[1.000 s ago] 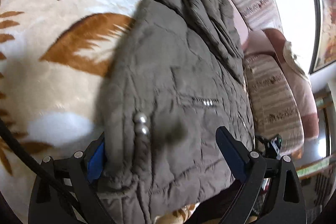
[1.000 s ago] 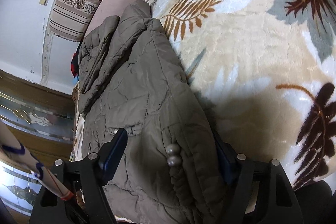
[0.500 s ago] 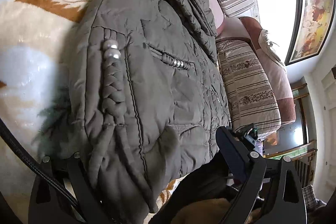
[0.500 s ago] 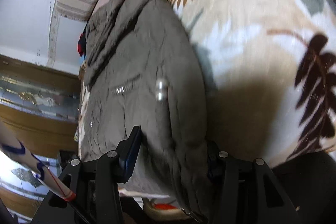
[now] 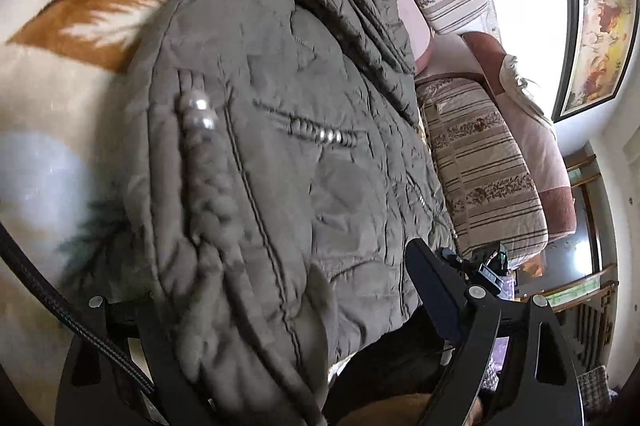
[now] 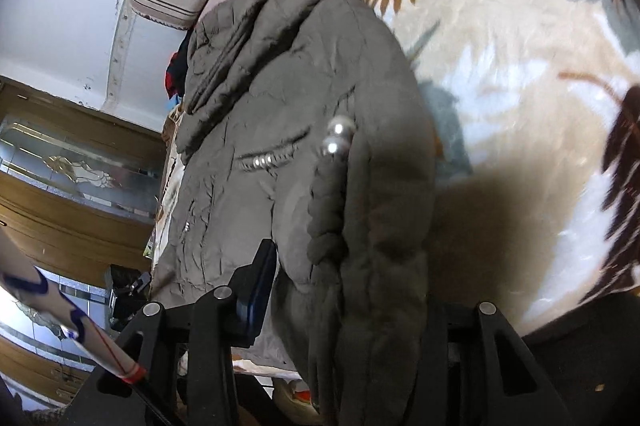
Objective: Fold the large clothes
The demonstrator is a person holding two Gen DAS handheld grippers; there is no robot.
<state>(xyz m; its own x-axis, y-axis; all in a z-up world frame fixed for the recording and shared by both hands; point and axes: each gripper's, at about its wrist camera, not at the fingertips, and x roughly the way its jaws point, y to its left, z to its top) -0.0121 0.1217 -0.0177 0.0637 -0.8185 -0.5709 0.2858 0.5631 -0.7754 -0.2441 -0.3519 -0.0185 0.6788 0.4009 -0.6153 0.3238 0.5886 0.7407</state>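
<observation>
An olive-grey quilted jacket [image 5: 304,154] lies on a leaf-print blanket [image 5: 60,66], with a braided trim ending in two silver beads [image 5: 198,112]. My left gripper [image 5: 288,310] has its jaws wide apart; the jacket's near hem lies between them and hides the left finger, while the right finger [image 5: 436,290] stands clear of the cloth. In the right wrist view the jacket [image 6: 304,162] runs away from me, beads [image 6: 338,136] uppermost. My right gripper [image 6: 348,290] is closed on the thick hem with the braid, its left pad [image 6: 256,290] pressed against the fabric; the right finger is hidden.
Striped sofa cushions [image 5: 480,178] and a pink seat back [image 5: 404,6] lie along the jacket's far side. A framed painting [image 5: 600,6] hangs on the wall. The blanket [image 6: 520,66] spreads wide to the right. A wooden cabinet [image 6: 72,186] and a rolled paper tube [image 6: 68,330] stand left.
Both grippers have closed in on the jacket's near hem. The right gripper's jaws have narrowed onto the braided edge, and the hem has risen. The left jaws have stayed wide apart.
</observation>
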